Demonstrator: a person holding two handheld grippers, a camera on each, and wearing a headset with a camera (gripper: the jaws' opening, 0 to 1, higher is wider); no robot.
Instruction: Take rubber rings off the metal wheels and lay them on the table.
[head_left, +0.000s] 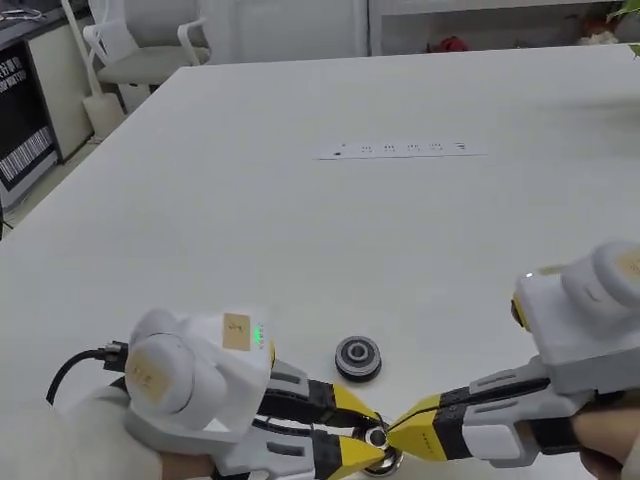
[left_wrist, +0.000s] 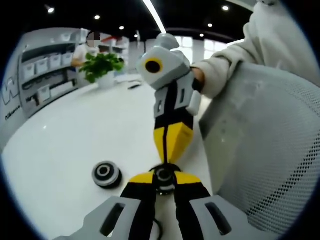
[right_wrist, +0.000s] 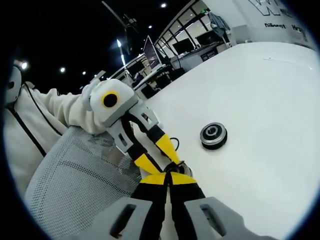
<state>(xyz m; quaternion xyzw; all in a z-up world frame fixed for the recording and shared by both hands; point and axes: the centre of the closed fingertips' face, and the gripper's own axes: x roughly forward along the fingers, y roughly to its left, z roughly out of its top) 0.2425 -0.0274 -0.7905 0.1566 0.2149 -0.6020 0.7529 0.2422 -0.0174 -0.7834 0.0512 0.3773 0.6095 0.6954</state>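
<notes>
My left gripper (head_left: 360, 441) is low at the near edge of the white table (head_left: 300, 220), with its yellow jaw tips clamped on a small wheel (head_left: 377, 437). In the left gripper view that small wheel (left_wrist: 163, 173) sits between the tips of the left gripper (left_wrist: 163, 182), showing a bright metal hub inside a dark band. The right gripper (head_left: 396, 432) comes in from the opposite side, its jaws drawn together with the tips at the wheel's rim. From the right gripper view I can't make out whether the right gripper (right_wrist: 168, 178) is actually pinching the rubber or only touching it. A second wheel (head_left: 358, 357) lies flat on the table just beyond both grippers. It has a shiny centre with a black rubber ring (right_wrist: 213, 141) around it.
</notes>
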